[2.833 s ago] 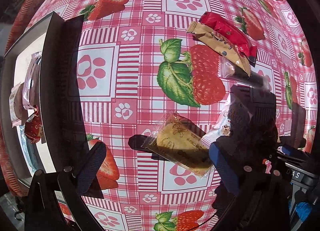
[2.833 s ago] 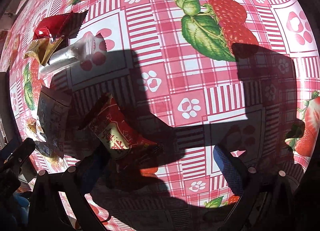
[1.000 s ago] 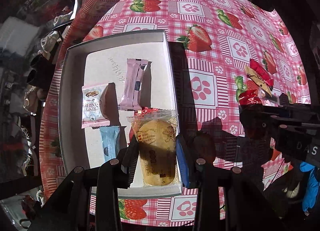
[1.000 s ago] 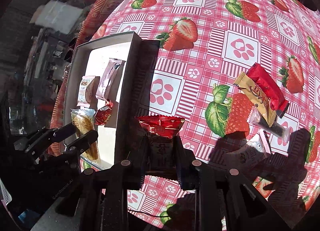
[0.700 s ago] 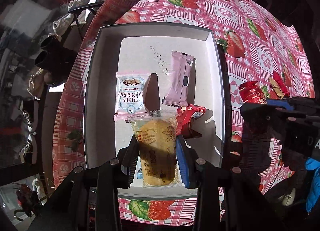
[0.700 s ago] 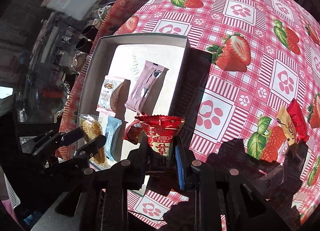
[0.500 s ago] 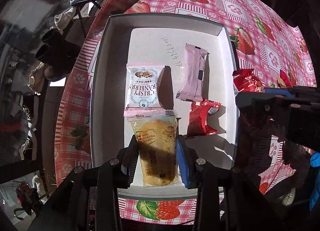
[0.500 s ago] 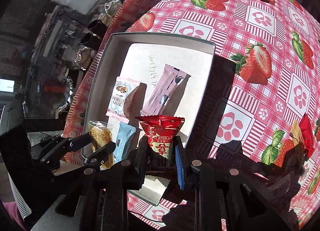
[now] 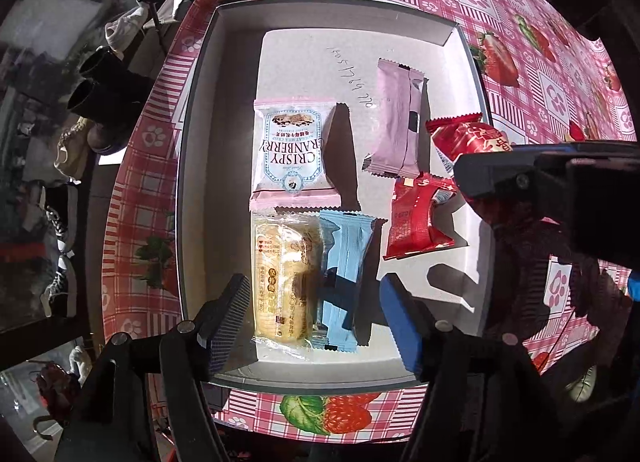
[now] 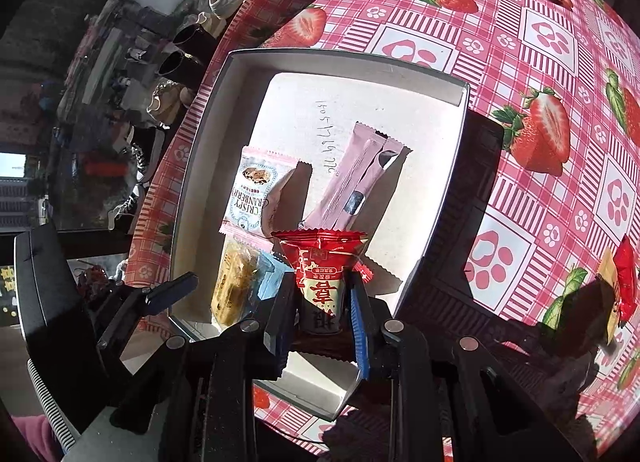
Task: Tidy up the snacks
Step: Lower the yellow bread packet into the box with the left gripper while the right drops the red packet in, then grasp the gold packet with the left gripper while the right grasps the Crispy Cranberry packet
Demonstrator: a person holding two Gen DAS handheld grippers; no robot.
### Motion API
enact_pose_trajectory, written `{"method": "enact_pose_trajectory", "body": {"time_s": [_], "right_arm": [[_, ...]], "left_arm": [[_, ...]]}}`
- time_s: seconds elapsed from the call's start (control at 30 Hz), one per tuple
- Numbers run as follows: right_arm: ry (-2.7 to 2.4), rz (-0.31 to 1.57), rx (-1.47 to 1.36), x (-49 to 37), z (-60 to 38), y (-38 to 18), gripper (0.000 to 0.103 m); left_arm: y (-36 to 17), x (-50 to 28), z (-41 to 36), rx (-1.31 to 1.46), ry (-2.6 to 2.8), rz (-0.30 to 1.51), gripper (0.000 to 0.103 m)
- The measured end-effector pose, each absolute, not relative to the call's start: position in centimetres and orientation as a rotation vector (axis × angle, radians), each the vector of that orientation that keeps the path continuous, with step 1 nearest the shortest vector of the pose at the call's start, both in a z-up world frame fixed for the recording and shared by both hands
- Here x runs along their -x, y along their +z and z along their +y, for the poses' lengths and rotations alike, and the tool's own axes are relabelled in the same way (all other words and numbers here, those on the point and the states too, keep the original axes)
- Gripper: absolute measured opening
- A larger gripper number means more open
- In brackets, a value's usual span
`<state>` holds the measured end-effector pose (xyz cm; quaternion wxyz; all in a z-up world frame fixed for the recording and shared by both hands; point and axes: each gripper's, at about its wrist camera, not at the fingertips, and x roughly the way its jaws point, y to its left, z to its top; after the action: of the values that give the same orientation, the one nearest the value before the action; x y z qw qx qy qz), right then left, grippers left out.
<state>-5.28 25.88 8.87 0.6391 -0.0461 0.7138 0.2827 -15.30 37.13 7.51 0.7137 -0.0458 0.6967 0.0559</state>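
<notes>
A white box [image 9: 224, 110] sits on the strawberry tablecloth; it also shows in the right wrist view [image 10: 440, 190]. Inside lie a Crispy Cranberry packet [image 9: 294, 154], a pink bar [image 9: 396, 126], a red snack [image 9: 418, 218], a blue packet [image 9: 344, 278] and a yellow cake packet [image 9: 282, 274]. My left gripper [image 9: 316, 322] is open just above the yellow cake packet, which lies in the box. My right gripper [image 10: 320, 318] is shut on a red snack packet [image 10: 320, 266] and holds it over the box's near right part; that packet also shows in the left wrist view [image 9: 466, 138].
More snacks, a red and a gold one [image 10: 620, 290], lie on the tablecloth [image 10: 540, 42] to the right of the box. The table edge runs along the box's left side, with shoes and clutter on the floor below [image 9: 80, 102].
My left gripper has opened and let the yellow cake packet drop into the box beside the blue packet. My right gripper has carried the red packet further over the box.
</notes>
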Motion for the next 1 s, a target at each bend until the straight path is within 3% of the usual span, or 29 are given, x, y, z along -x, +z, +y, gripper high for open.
{"method": "enact_pose_trajectory", "body": {"time_s": [0.03,0.07,0.1,0.13,0.23,0.27,0.3,1.0], "right_arm": [[0.632,1.629,0.110,5.3,25.8,8.8,0.030],[0.622,1.631,0.112,5.3,25.6,8.8,0.046],[0.616,1.630,0.108,5.3,25.4,8.9,0.072],[0.614,1.623,0.105,5.3,25.1,9.0,0.082],[0.594,1.621,0.106,5.3,24.2,9.1,0.086],[0.579,1.625,0.109,5.3,23.8,9.0,0.099],[0.546,1.616,0.132,5.3,23.3,8.9,0.103],[0.135,1.713,-0.180,6.3,2.5,5.3,0.103]], "left_arm": [[7.6,15.4,37.1,0.096,0.128,1.541,0.079],[7.7,15.4,37.0,0.093,0.129,1.539,0.080],[7.7,15.4,36.9,0.092,0.129,1.540,0.080],[7.8,15.5,37.0,0.099,0.131,1.538,0.080],[7.9,15.5,36.4,0.093,0.138,1.548,0.080],[8.0,15.6,36.3,0.102,0.139,1.543,0.081],[8.1,15.6,36.0,0.102,0.139,1.544,0.081],[8.3,14.4,21.4,-0.140,-0.072,1.578,0.081]]}}
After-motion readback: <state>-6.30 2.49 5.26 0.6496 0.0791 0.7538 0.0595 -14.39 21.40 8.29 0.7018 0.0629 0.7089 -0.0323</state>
